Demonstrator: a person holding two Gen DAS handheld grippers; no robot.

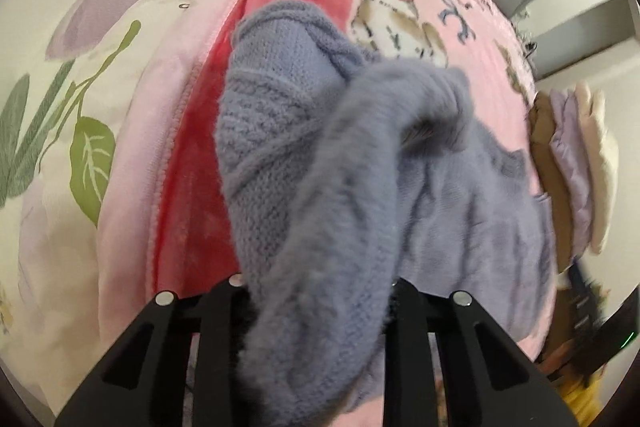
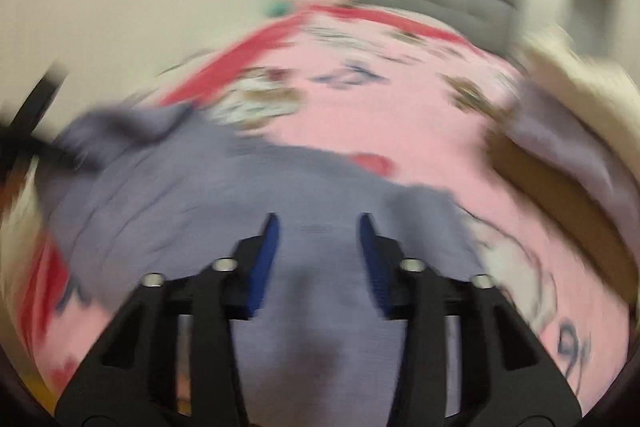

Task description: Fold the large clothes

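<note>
The left gripper (image 1: 320,291) pinches a bunched fold of the lavender knit sweater (image 1: 304,147) between its fingers, lifting that part above the pink cartoon-print blanket (image 1: 484,39) on the bed. The rest of the sweater (image 2: 192,195) lies spread on the blanket (image 2: 420,131). The right gripper (image 2: 318,227) hangs over it, fingers spread apart and holding nothing (view heavily blurred). A stack of folded clothes (image 1: 572,163) sits beside the sweater, at the blanket edge.

Right gripper (image 2: 318,227), fingers (image 2: 268,259) apart, over blurred lavender sweater (image 2: 192,203).
</note>
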